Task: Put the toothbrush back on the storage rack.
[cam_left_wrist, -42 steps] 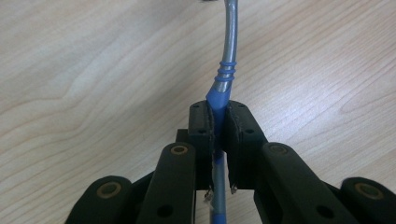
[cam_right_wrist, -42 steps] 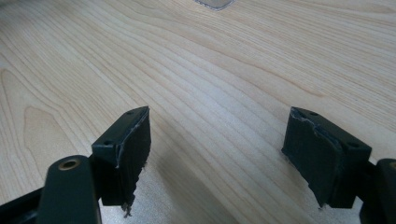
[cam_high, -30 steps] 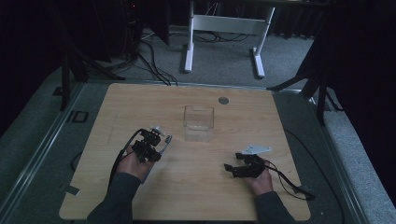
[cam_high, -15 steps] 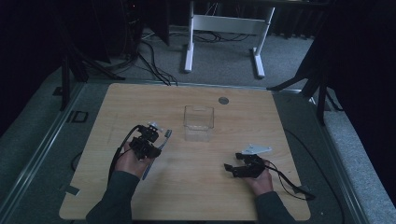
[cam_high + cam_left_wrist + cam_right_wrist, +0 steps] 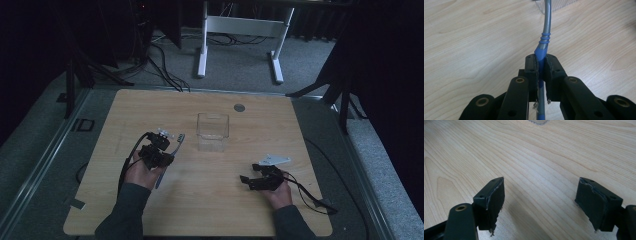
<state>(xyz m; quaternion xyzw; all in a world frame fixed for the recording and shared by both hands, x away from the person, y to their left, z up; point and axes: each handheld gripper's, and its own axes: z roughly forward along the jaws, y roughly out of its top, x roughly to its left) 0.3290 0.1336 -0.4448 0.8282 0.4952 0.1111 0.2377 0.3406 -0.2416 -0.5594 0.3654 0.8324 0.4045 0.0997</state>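
Wooden surface (image 5: 210, 200), high view: left gripper (image 5: 159, 150) holds a toothbrush (image 5: 170, 157) left of a clear container (image 5: 213, 131); right gripper (image 5: 257, 181) rests near the right edge.
Left gripper view: fingers (image 5: 533, 72) are clamped on the toothbrush's blue grip, its grey neck extending toward the container.
Right gripper view: fingers (image 5: 494, 200) are spread wide over bare wood.

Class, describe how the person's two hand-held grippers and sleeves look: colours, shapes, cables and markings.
Both are black. The left hand-held gripper has flat, bolted jaw blocks on rounded links with brass-coloured rivets. The right hand-held gripper has the same blocky jaws, their pad edges frayed, plus a grey three-cornered plate on top. A black cable trails from it. The sleeves are dark.
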